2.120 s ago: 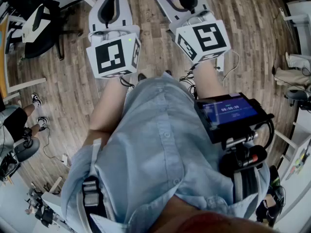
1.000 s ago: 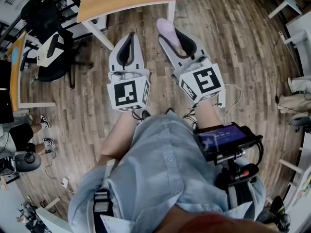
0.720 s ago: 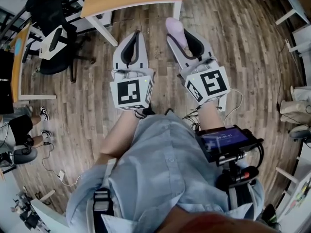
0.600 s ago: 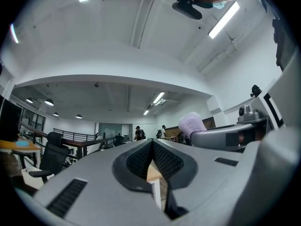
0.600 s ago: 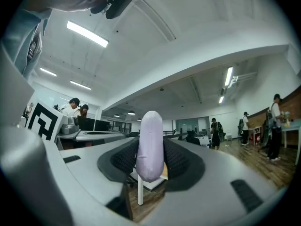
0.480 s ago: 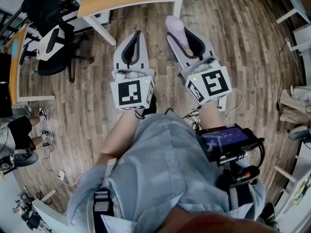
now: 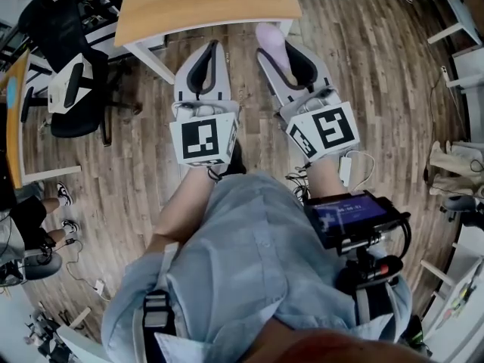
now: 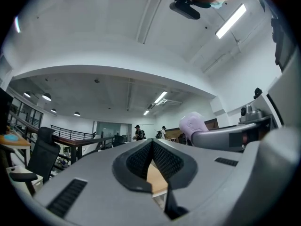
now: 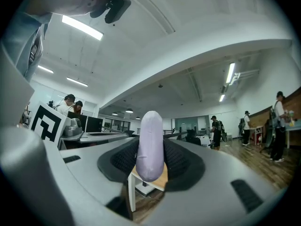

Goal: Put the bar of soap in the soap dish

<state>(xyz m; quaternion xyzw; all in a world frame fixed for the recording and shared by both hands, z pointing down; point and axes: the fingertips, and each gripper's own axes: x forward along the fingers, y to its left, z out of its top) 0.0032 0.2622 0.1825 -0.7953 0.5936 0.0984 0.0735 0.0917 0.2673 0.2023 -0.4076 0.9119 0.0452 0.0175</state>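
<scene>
As I near the wooden table, I log:
- Right tool: pinching the lilac soap bar across its broad faces. The bar is stiff and light, and probably slippery.
- Left tool: pressed together, empty.
- Soap dish: not in view.

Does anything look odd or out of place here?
Nothing looks spilled or damaged. The one oddity: the lilac bar of soap sticks out past the tips of the right gripper, and no soap dish shows in any view. The left gripper is shut, empty.
</scene>
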